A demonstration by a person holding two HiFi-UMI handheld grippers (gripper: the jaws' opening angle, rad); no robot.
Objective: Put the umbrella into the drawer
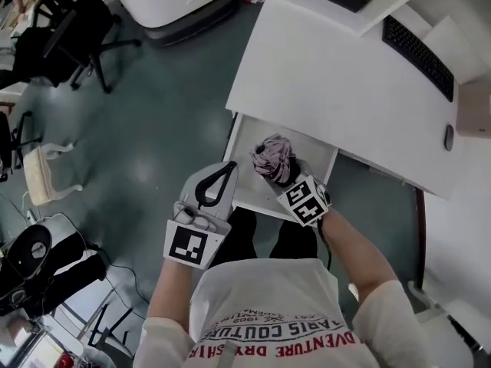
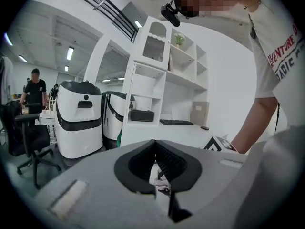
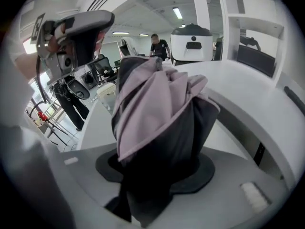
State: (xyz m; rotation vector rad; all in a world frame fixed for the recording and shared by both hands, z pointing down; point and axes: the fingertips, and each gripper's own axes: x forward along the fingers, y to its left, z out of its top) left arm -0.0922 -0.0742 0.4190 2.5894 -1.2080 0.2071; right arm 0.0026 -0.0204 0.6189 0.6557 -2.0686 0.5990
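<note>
You stand at a white desk (image 1: 322,67), seen from above, with a gripper in each hand and a grey-green floor (image 1: 169,113) beneath you. A white drawer (image 1: 247,140) is pulled out from the desk edge towards you and stands open.

Your right gripper (image 1: 295,184) has its jaws clamped on a folded umbrella (image 1: 272,157), a bunched bundle of pale mauve and dark fabric. The jaws stand about half open, and the fabric fills the whole gap between them. In the right gripper view the bundle rises straight out from between the black pads and spreads wider towards its far end. From above, the umbrella sits over the middle of the open drawer, within its outline. You cannot tell whether it touches the drawer floor.

Your left gripper (image 1: 227,170) is just to the left of the umbrella, at the near left corner of the drawer. Its black pads meet at their tips, leaving a loop-shaped gap behind them, and nothing is gripped between them. It does not touch the umbrella.

Further back on the desk lie a black keyboard (image 1: 418,56) and a dark mouse (image 1: 449,137), well apart from the drawer. A black office chair (image 1: 80,33) stands on the floor at the far left.
</note>
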